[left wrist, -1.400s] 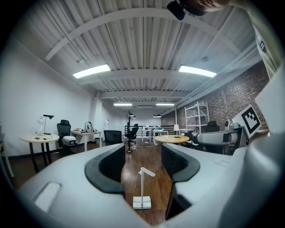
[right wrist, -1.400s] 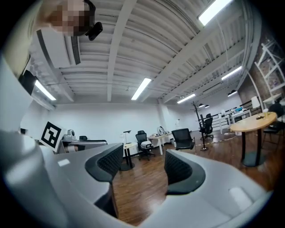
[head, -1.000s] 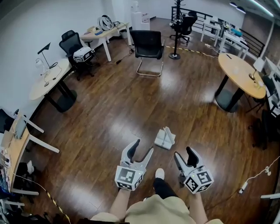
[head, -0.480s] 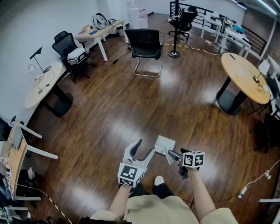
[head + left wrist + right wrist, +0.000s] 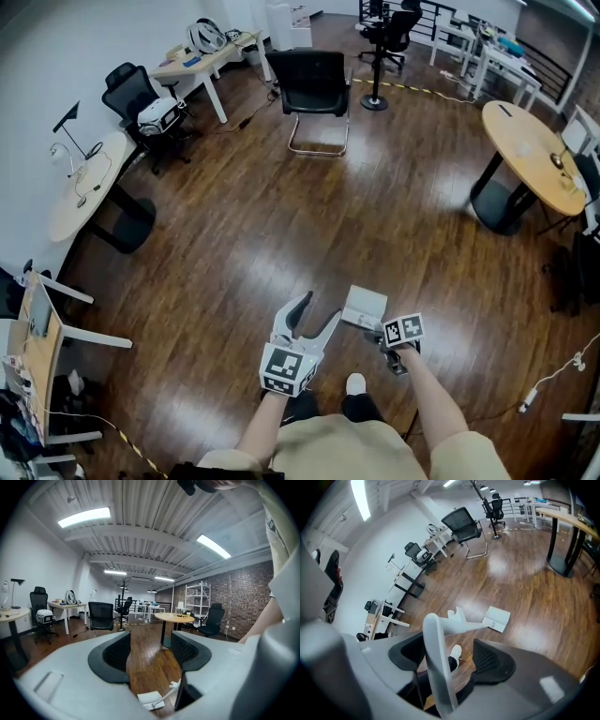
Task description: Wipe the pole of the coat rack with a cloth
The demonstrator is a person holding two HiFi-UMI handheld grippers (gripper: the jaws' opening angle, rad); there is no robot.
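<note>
The dark brown wooden plank floor (image 5: 272, 216) fills the head view. A round light-wood tabletop (image 5: 530, 155) stands at the right edge. A black cantilever office chair (image 5: 314, 75) stands at upper centre.

A white coat rack with a slim pole and a square base (image 5: 364, 306) stands on the floor at lower centre.

The right hand-held gripper (image 5: 380, 330) is just right of that base. In the right gripper view its jaws are closing with the pole (image 5: 436, 667) between them. The pole lies against one pad, apparently clear of the other.

The left hand-held gripper (image 5: 317, 311), just left of the rack, has its jaws apart with nothing between them.
</note>
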